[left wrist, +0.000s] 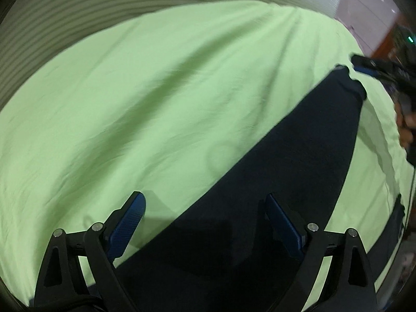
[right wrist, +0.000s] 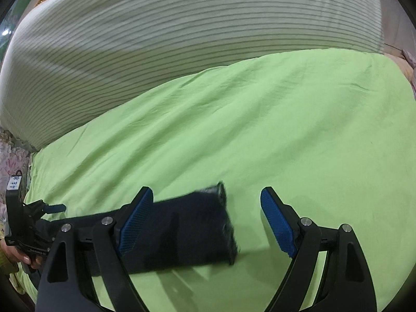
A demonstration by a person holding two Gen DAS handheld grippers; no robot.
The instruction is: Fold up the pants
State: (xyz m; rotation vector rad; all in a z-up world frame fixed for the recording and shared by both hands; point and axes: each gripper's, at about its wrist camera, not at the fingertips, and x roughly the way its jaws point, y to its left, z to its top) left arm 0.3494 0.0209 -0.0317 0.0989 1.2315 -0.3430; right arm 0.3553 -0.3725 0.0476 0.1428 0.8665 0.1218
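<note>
Dark navy pants (left wrist: 286, 176) lie flat on a light green bedsheet (left wrist: 130, 104), stretched in a long strip from the left gripper to the right one. My left gripper (left wrist: 205, 228) is open and empty, hovering over the near end of the pants. My right gripper (right wrist: 208, 223) is open and empty above the pants' far end (right wrist: 187, 228), whose edge lies between the fingers. The right gripper also shows in the left wrist view (left wrist: 374, 70), beside the pants' far end. The left gripper shows in the right wrist view (right wrist: 33, 221).
A white ribbed headboard or cushion (right wrist: 182, 39) runs along the far side of the bed. The green sheet (right wrist: 286, 130) spreads wide beyond the pants. A floor and a dark piece of furniture (left wrist: 390, 39) show past the bed's edge.
</note>
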